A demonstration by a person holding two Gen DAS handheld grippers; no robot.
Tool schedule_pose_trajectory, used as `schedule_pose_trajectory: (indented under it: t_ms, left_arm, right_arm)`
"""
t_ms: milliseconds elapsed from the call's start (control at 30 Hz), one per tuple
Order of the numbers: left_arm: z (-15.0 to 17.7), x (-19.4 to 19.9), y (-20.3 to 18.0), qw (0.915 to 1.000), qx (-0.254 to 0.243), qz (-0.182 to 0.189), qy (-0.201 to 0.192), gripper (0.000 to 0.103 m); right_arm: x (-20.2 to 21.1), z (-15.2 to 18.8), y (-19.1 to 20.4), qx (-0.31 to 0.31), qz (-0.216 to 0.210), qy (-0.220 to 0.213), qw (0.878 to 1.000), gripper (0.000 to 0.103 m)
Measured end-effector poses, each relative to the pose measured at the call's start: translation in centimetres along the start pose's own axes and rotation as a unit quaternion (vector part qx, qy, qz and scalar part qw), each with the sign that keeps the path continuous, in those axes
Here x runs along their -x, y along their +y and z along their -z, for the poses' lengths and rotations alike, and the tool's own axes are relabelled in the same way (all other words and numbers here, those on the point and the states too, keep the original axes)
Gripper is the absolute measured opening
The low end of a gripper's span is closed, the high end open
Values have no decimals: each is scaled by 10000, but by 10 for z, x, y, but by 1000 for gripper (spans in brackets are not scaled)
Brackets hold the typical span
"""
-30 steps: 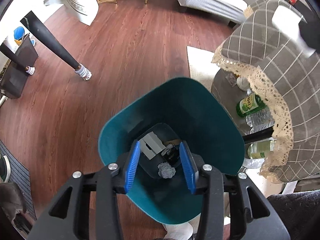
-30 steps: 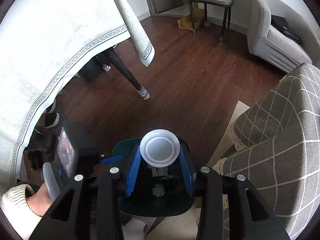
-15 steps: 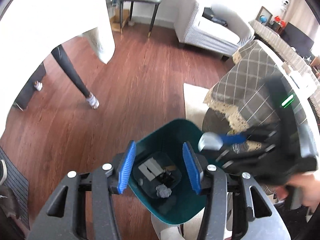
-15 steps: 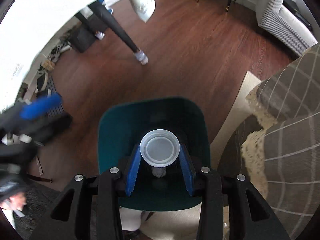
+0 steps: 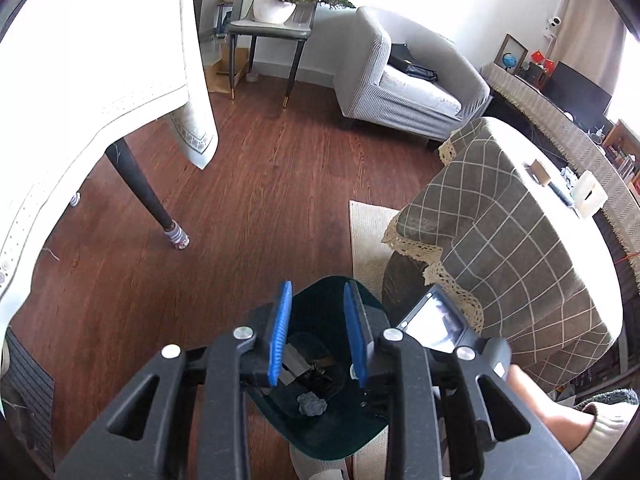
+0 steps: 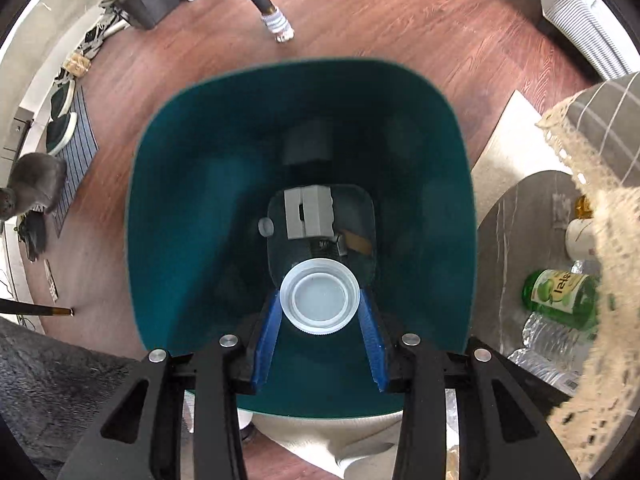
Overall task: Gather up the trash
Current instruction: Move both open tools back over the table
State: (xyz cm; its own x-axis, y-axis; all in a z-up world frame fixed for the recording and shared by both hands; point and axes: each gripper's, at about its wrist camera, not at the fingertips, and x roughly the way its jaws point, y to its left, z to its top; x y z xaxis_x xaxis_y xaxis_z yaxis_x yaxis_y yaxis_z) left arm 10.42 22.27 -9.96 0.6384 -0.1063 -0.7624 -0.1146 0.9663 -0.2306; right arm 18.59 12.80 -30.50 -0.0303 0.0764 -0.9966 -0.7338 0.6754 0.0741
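Note:
A teal trash bin stands on the wood floor and fills the right wrist view. At its bottom lie a grey box, a small cap and other scraps. My right gripper is shut on a white plastic lid and holds it over the bin's mouth. My left gripper is open and empty, raised above the bin, where a grey crumpled wad shows. The right gripper's body sits just right of it.
A low table with a grey checked cloth stands right of the bin, with a green bottle and clear bottles on its lower shelf. A white-clothed table's black leg stands left. A grey armchair is at the back.
My right gripper has moved down with the lid, over the bin's mouth. My left gripper has lifted and pulled back from the bin.

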Motion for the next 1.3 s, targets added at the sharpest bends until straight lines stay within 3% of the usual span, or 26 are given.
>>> schedule_pose_trajectory:
  t_ms: [267,400,533,867,1133,1300]
  left_arm:
    - [-13,17,-14,9995,-169,-111,-230,28]
    - [-20,20,-18,9992,-182,-123,-332,28]
    - [-25,21,-24,9991,-215,-102,-361,28]
    - [-41,42,-53,9970,-355,-63,-678,28]
    - [-56,54,-73,9947,-395,120,-937,28]
    - [-60,53,-96,9925,-574,255,-1046,33]
  right_arm:
    - [-13,4,-8,28,-33,91,9999,40]
    - [-10,5,-11,35,-60,77,9999,56]
    - [6,9,-13,58,-127,-72,9999,56]
    - [96,19,-21,73,-405,-1267,9911,56]
    - [180,33,-29,92,-301,-2307,9725,38]
    - [227,49,-48,-71,-157,-2808,9596,37]
